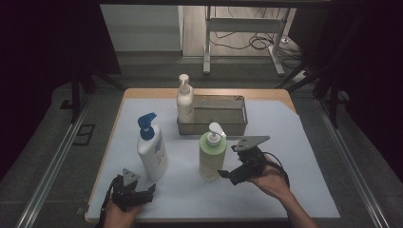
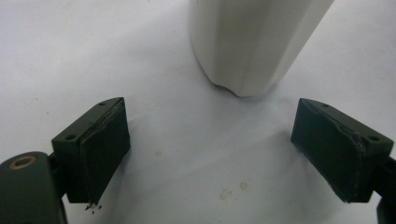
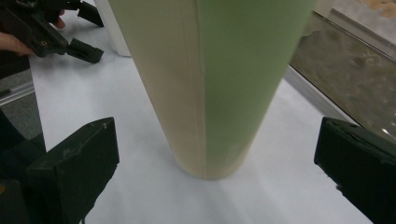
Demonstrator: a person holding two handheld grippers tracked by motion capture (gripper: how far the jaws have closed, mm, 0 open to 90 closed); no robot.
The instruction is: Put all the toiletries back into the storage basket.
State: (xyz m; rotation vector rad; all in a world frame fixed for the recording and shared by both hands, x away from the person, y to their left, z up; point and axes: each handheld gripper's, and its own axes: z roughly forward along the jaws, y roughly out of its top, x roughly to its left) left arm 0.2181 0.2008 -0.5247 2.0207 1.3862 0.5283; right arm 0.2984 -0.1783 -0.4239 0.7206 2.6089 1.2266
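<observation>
The upright green plastic pump bottle (image 1: 210,154) stands just beyond the right gripper (image 1: 227,175), whose jaws gape apart, straddling its base. The left gripper (image 1: 142,192), also spread wide, sits farther from it.

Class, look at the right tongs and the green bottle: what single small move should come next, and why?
Probably ease the right tongs forward a little, then close. Their jaws stand wide open on either side of the green bottle without touching it, and the bottle stands upright on the table just ahead of them.
</observation>
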